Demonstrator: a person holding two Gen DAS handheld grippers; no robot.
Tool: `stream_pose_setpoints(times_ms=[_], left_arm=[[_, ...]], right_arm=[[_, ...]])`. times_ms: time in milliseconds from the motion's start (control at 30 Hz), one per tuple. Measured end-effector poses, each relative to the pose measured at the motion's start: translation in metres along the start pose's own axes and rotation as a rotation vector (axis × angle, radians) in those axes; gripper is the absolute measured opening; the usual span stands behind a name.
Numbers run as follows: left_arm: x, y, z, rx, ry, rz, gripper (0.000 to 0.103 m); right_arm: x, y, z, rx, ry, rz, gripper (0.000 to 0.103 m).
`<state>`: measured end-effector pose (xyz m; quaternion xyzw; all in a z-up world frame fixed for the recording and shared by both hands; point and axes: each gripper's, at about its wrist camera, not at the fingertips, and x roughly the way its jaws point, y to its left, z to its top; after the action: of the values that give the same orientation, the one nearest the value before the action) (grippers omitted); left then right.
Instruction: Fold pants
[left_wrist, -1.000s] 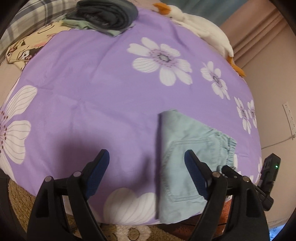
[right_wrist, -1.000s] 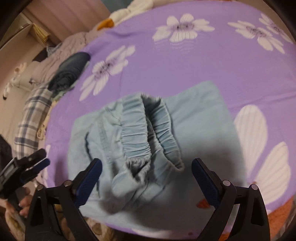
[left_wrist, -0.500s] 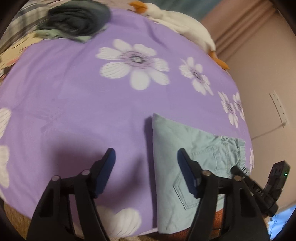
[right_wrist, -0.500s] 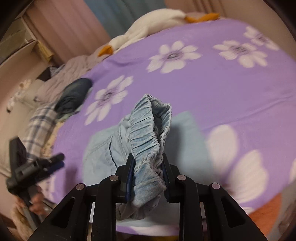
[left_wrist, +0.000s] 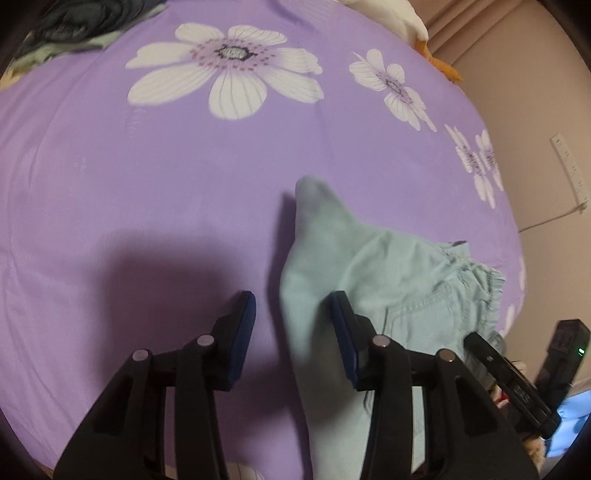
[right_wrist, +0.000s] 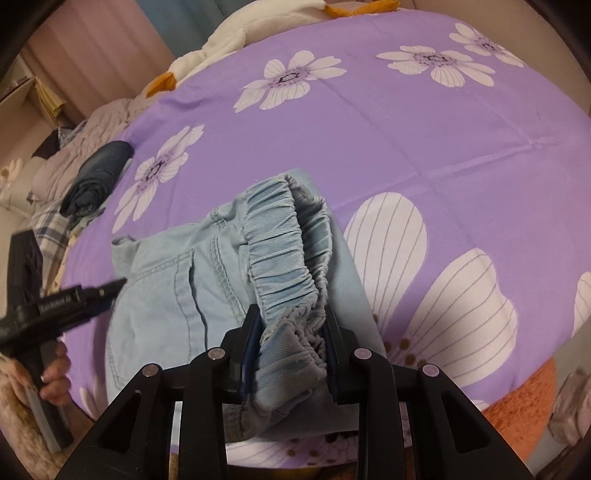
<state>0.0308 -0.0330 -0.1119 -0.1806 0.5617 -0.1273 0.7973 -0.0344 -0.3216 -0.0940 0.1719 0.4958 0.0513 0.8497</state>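
Right wrist view: the right gripper (right_wrist: 290, 338), which hovered wide apart a second ago, is now clenching the elastic waistband (right_wrist: 284, 251) of the light-blue denim pants (right_wrist: 173, 291), raising it off the purple floral bedsheet (right_wrist: 406, 147). The left gripper (left_wrist: 293, 325) is narrowing around the folded edge rising between its fingers, not yet gripping. Probably a final fold is starting; the fabric is bunching ahead.

Purple bedsheet (right_wrist: 369, 147) with white flower print covers the bed. Rolled dark denim garment (right_wrist: 98, 177) lies at the sheet's far-left edge. White plush goose (right_wrist: 236, 40) with orange beak rests along the sheet's far edge. Orange rug (right_wrist: 524, 402) shows below the sheet's near-right edge.
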Motion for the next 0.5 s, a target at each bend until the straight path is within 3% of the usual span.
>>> stream_pose_setpoints(times_ms=[333, 500], left_arm=[[-0.020, -0.001, -0.064, 0.014, 0.081, -0.066, 0.050], [-0.023, -0.008, -0.086, 0.037, 0.128, -0.081, 0.049]], right_arm=[[-0.004, -0.010, -0.002, 0.053, 0.045, 0.044, 0.031], [-0.012, -0.012, -0.001, 0.051, 0.074, 0.039, 0.047]])
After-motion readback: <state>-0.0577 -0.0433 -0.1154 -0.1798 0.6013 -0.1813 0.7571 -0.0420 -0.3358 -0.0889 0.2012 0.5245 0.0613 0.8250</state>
